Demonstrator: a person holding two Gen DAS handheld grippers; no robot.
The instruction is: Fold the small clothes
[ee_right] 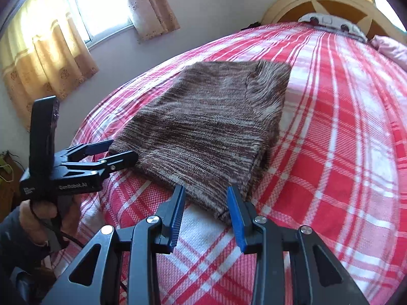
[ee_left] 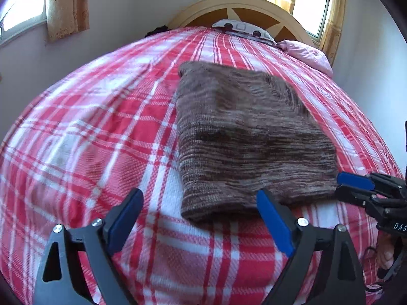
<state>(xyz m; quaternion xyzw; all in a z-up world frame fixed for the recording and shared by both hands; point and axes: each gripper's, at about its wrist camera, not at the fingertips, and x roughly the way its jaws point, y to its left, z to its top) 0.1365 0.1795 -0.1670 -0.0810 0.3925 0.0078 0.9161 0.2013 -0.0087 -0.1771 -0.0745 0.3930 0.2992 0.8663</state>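
A brown marled knit garment (ee_left: 244, 132) lies folded into a thick rectangle on the red and white checked bedspread (ee_left: 89, 132). My left gripper (ee_left: 199, 195) stands wide open at its near left corner. That corner lies between the fingers, and the pads do not press it. In the right wrist view the left gripper (ee_right: 124, 149) shows side-on at the garment's (ee_right: 203, 122) left edge. My right gripper (ee_right: 206, 190) straddles the near right corner. Its blue pads stand apart over flat, unpinched fabric. The right gripper (ee_left: 337, 184) also shows at the far right of the left wrist view.
A wooden headboard (ee_left: 241, 7), a patterned pillow (ee_left: 241, 28) and a pink pillow (ee_left: 307, 53) lie at the bed's far end. Curtained windows (ee_right: 96, 5) flank the bed. A hand (ee_right: 38, 211) holds the left gripper off the bed's left edge.
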